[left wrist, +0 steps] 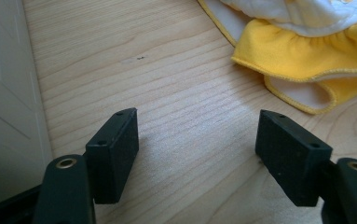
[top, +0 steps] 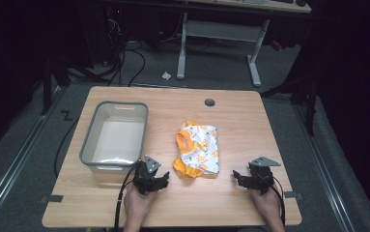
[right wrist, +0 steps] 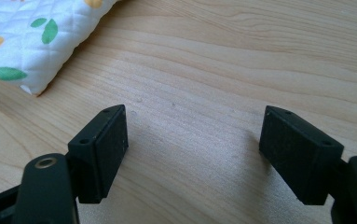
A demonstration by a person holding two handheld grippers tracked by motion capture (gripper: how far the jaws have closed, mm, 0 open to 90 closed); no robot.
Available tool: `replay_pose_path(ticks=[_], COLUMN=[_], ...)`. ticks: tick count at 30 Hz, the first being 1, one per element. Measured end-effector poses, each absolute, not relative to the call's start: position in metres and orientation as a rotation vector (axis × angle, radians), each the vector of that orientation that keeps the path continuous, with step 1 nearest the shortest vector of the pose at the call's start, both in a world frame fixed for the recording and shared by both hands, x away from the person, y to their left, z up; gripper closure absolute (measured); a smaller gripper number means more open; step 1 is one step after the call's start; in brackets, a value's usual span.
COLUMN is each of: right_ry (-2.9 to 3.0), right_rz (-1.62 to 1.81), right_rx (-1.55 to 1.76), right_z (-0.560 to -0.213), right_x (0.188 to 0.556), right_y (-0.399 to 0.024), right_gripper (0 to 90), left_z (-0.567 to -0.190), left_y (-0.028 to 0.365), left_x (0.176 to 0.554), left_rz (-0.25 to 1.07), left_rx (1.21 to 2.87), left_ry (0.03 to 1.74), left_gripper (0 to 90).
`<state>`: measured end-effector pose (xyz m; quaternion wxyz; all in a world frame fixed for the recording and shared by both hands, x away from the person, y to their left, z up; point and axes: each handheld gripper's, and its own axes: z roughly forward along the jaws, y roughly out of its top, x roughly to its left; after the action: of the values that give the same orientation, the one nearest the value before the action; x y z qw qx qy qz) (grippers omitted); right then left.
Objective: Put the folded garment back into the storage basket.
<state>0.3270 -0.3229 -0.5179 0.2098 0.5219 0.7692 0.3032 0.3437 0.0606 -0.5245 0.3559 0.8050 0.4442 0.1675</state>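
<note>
Both the left claw [top: 159,180] and right claw [top: 239,178] gape wide, empty, flanking the folded garment [top: 198,149].

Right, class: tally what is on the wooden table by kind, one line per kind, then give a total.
Grey plastic bin: 1
Folded yellow-and-white printed garment: 1
Hand-held grippers, jaws open: 2, left gripper and right gripper
Total: 4

A dim lab: wooden table [top: 231,121], floor rails [top: 8,179], loose cables [top: 124,58], bare desk frame [top: 219,34].
</note>
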Motion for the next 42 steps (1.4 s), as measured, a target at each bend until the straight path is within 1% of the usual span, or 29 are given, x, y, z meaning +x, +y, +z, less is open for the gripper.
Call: replay_pose_path(ticks=[42], right_ry=[2.138], right_rz=[0.843], right_rx=[1.454], right_z=[-0.5178], right_x=[0.3272], right_y=[-0.3229], right_gripper=[23.9], left_z=[-0.5244], left_y=[0.0551], left_x=[0.3453], left_rz=[0.441], left_rx=[2.078], left_ry=[1.156], left_gripper=[30.3])
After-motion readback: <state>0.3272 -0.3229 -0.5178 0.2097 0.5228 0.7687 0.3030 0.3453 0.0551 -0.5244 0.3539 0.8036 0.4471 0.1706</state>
